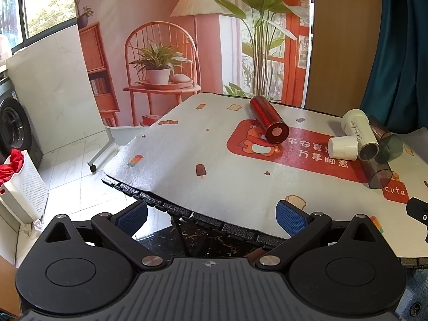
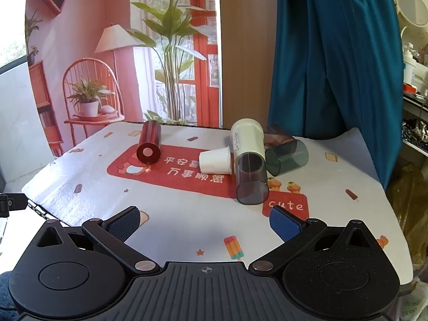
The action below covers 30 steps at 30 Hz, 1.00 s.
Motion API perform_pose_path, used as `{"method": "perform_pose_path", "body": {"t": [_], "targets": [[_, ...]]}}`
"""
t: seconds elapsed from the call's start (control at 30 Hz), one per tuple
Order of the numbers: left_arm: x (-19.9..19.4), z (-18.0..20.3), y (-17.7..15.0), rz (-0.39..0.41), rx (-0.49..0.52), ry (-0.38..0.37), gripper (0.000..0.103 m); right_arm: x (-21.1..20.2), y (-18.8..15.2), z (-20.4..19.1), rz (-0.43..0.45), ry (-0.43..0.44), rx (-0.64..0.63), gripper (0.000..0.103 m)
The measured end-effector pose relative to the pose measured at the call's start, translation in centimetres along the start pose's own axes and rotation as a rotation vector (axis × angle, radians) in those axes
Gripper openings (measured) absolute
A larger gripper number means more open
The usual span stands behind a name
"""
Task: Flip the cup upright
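Observation:
Several cups lie on their sides on the table mat. A red cup (image 1: 268, 119) (image 2: 149, 142) lies at the far left of the mat. A small white paper cup (image 1: 343, 148) (image 2: 215, 160) lies in the middle. Touching it lies a tall cup with a white sleeve (image 1: 359, 131) (image 2: 247, 140) and a smoky clear end (image 2: 251, 179). A dark green cup (image 1: 393, 147) (image 2: 287, 157) lies on its right, and a brown cup (image 2: 276, 136) behind. My left gripper (image 1: 211, 218) is open at the table's near-left edge. My right gripper (image 2: 204, 223) is open over the near mat, empty.
The table (image 1: 214, 220) carries a white printed mat (image 2: 187, 208) with a red panel. A white laundry basket (image 1: 24, 184) stands on the floor at left. A blue curtain (image 2: 329, 53) hangs behind the table at right. Cluttered shelves (image 2: 414, 101) stand at far right.

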<state>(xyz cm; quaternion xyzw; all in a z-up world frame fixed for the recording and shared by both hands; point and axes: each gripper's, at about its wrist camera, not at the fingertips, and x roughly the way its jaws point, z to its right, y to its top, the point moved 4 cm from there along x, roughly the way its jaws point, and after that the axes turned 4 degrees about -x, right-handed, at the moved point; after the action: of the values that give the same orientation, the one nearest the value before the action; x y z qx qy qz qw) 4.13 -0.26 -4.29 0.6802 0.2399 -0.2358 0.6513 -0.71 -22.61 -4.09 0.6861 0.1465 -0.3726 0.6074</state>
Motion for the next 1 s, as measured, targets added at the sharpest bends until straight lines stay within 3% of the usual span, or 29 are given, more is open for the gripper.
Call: {"method": "perform_pose_path", "body": {"t": [1.0], "targets": [[0.21, 0.12, -0.2, -0.014, 0.005, -0.001, 0.103, 0.13, -0.08, -0.1, -0.01, 0.001, 0.001, 0.103]]}}
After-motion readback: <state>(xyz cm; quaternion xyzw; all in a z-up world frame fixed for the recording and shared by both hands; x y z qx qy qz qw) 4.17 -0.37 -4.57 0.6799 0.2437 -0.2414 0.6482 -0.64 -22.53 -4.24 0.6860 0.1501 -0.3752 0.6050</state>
